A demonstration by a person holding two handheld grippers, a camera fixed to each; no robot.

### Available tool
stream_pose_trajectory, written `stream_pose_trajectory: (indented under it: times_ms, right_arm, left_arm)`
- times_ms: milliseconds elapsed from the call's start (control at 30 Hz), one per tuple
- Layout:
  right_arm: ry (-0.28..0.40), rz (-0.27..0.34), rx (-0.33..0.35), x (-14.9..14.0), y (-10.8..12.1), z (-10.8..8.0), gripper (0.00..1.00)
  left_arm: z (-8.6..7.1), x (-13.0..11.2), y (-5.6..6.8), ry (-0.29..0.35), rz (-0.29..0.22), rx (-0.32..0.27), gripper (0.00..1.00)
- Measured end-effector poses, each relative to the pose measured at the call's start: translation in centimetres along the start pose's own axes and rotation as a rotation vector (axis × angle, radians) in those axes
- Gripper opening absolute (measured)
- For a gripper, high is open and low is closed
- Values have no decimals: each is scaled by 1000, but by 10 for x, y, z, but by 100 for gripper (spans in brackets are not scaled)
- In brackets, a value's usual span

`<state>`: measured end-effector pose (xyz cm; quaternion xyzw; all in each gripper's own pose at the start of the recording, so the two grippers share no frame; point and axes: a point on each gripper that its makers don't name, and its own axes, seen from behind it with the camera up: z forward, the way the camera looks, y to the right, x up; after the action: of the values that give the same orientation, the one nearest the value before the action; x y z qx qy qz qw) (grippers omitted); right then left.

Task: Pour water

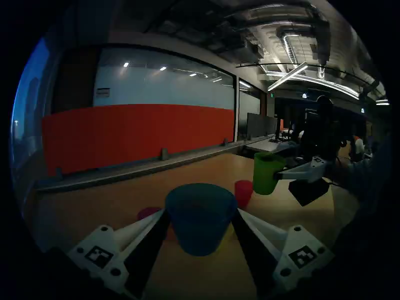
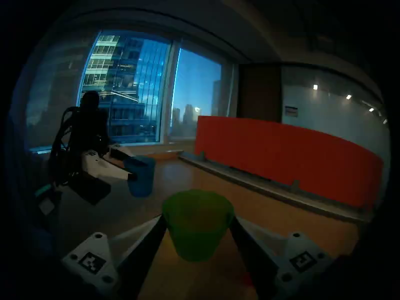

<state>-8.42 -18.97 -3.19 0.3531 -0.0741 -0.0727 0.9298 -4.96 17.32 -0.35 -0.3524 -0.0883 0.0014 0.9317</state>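
Note:
A blue cup [image 1: 201, 217] stands upright between the fingers of my left gripper [image 1: 200, 227], which is shut on it above the wooden table [image 1: 125, 200]. From the right gripper view, the same blue cup [image 2: 140, 175] hangs at the left in the other gripper. My right gripper [image 2: 198, 232] is shut on a green cup [image 2: 198, 223], also upright. In the left gripper view that green cup [image 1: 266, 173] is held at the right, higher than the blue one. A red cup [image 1: 243, 192] stands on the table behind the blue cup. A pink cup [image 1: 148, 213] peeks out at its left.
An orange partition [image 1: 140, 132] runs along the table's far edge, seen again as the orange partition [image 2: 290, 155]. Large windows [image 2: 150, 85] lie beyond the left hand. Desks with monitors [image 1: 260, 125] stand at the back right.

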Motion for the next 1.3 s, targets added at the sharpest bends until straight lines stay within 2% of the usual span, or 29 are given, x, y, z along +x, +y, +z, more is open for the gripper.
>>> stream_pose_trajectory:
  times_ms: [500, 767, 967, 1300]
  right_arm:
    - [61, 1, -16, 28, 3, 5, 92]
    - [71, 4, -5, 33, 2, 8, 92]
    - [79, 9, 12, 37, -3, 12, 91]
    - [89, -3, 52, 43, -15, 21, 91]
  left_arm:
    - [0, 29, 3, 53, 12, -3, 85]
    - [2, 50, 5, 80, 50, 0, 85]
    - [4, 67, 3, 101, 98, 15, 85]
    - [4, 98, 4, 123, 219, 44, 85]
